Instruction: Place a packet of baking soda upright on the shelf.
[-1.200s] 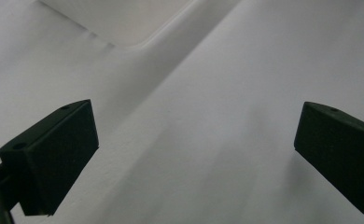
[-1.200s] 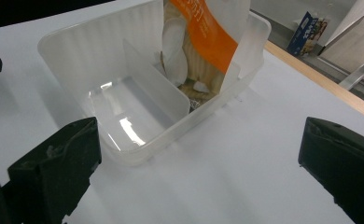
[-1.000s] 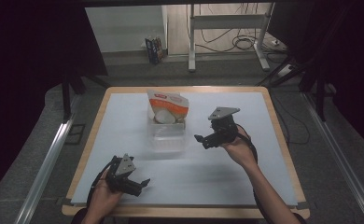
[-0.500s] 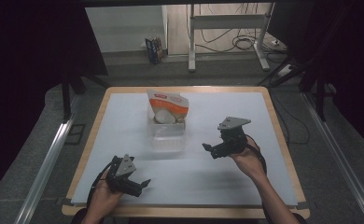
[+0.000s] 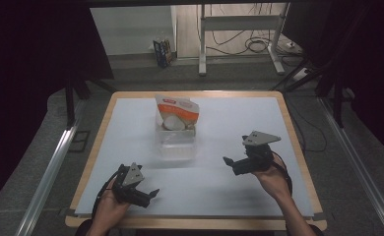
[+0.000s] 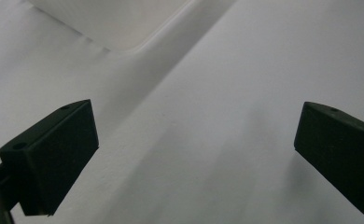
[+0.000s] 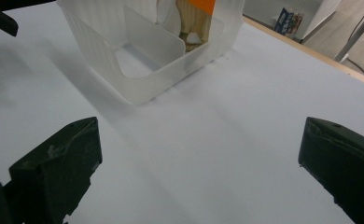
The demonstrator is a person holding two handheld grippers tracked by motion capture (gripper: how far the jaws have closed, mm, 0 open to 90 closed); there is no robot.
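At the near left of the white matte table sheet (image 5: 219,187), the left gripper (image 5: 148,193) sits low in the person's left hand (image 5: 109,206), its two blocky black jaws spread wide with nothing between them; in the left gripper view it hangs just over bare sheet, which suggests a resting pose rather than a reach. Near the middle of the table stands the translucent frosted plastic box (image 5: 176,142), a thin-walled rectangular container with rounded corners and an inner divider, well apart from both grippers. The white and orange glossy pouch (image 5: 176,112) stands upright in its far compartment, leaning on the back wall, so the box seems to serve as a holder; the near compartment (image 7: 136,60) looks empty. To the right, the right gripper (image 5: 235,164), topped by its grey three-cornered plate, is held above the sheet in the right hand (image 5: 271,174), jaws likewise gaping and empty, aimed toward the box, probably the side that works on it.
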